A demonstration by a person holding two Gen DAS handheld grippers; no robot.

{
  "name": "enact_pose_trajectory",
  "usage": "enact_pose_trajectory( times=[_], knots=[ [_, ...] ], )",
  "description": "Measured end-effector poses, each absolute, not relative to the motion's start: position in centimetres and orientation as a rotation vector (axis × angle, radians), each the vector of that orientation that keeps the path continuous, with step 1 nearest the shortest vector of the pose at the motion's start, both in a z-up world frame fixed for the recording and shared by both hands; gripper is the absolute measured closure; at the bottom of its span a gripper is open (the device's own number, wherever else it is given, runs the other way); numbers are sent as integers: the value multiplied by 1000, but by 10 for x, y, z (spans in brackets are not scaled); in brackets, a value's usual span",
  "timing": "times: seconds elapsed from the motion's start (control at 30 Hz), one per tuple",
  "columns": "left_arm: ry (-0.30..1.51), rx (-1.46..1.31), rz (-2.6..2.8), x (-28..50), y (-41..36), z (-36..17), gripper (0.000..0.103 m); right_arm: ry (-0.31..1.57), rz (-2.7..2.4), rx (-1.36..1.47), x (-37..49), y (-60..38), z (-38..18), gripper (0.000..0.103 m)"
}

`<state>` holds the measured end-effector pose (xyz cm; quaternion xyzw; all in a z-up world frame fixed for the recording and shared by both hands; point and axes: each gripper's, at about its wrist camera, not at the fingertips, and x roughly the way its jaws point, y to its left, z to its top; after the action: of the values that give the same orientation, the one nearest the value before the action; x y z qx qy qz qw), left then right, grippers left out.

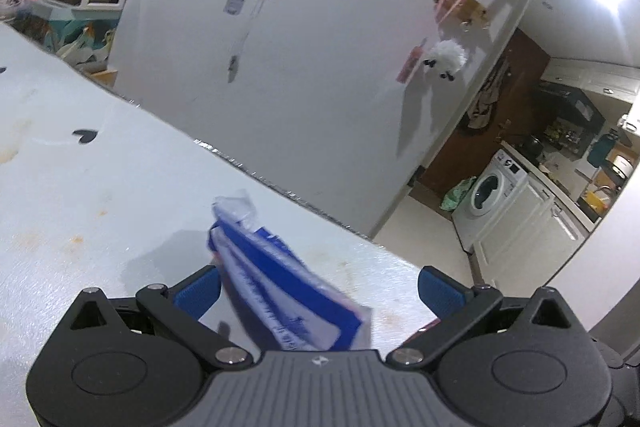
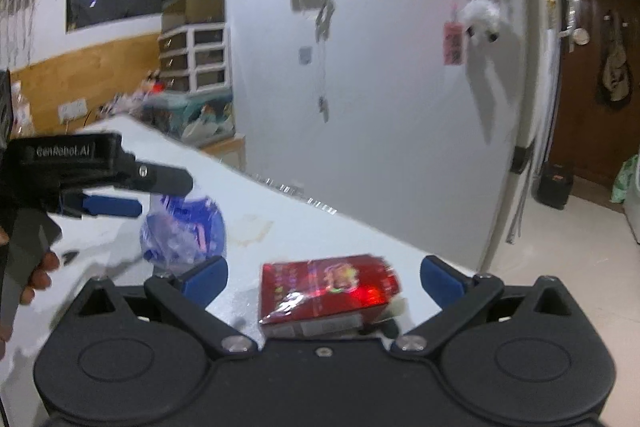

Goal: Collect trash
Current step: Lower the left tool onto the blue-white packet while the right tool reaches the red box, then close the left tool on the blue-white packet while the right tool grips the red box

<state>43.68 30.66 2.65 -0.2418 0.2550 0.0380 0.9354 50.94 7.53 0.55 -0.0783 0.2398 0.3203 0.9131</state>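
A crumpled blue and white plastic wrapper (image 1: 280, 279) lies on the white table (image 1: 100, 187) between the open fingers of my left gripper (image 1: 320, 287), touching the left finger. In the right wrist view the same wrapper (image 2: 184, 231) sits under my left gripper (image 2: 136, 195). A red cigarette pack (image 2: 324, 291) lies on the table (image 2: 320, 227) between the wide-open fingers of my right gripper (image 2: 324, 281), not gripped.
The table edge (image 1: 280, 187) runs diagonally, with a white wall (image 1: 320, 67) hung with ornaments behind it. A washing machine (image 1: 492, 187) and kitchen counter stand at the right. White drawers (image 2: 196, 59) stand at the back left.
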Motion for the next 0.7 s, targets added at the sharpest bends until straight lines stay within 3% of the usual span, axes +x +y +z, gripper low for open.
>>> enact_pose_trajectory(
  times=[0.4,0.57,0.7],
  knots=[
    [541,-493,93,444,302,7,1,558,636,-330,509,103,-9,0],
    [536,-519,69,445,298,6,16,536,631,-346,508,105,-7,0],
    [539,-534,42,449,293,5,35,535,626,-362,511,110,-6,0]
  ],
)
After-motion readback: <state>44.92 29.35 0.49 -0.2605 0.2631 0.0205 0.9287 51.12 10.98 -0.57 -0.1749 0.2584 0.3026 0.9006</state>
